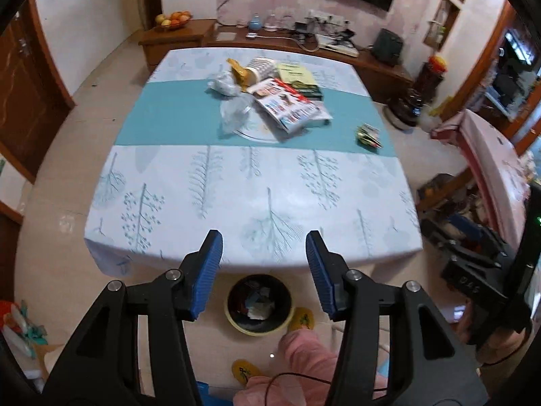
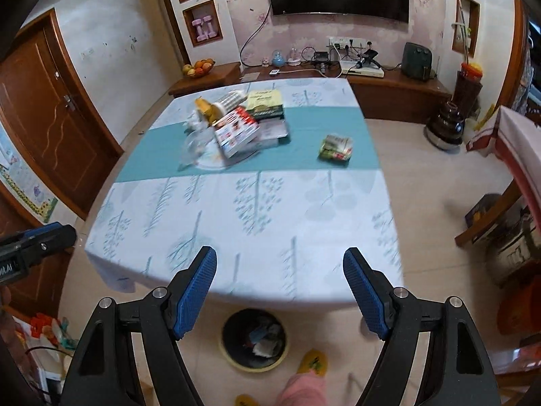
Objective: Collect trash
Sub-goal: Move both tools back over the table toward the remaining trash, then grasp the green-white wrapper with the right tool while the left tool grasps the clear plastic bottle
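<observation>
Because nothing is yet gripped, both the left gripper (image 1: 263, 247) and right gripper (image 2: 280, 264) are held with fingers wide above the near desk (image 1: 236, 203) edge. The trash (image 1: 270, 94) is heaped mid-desk, one packet (image 2: 335, 148) apart, while the bin (image 1: 258, 304) is kept on the floor below, presumably for dropping.

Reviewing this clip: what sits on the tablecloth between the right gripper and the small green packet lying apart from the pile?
Nothing: in the right wrist view, only bare tree-printed tablecloth lies between the open right gripper and the green packet.
</observation>
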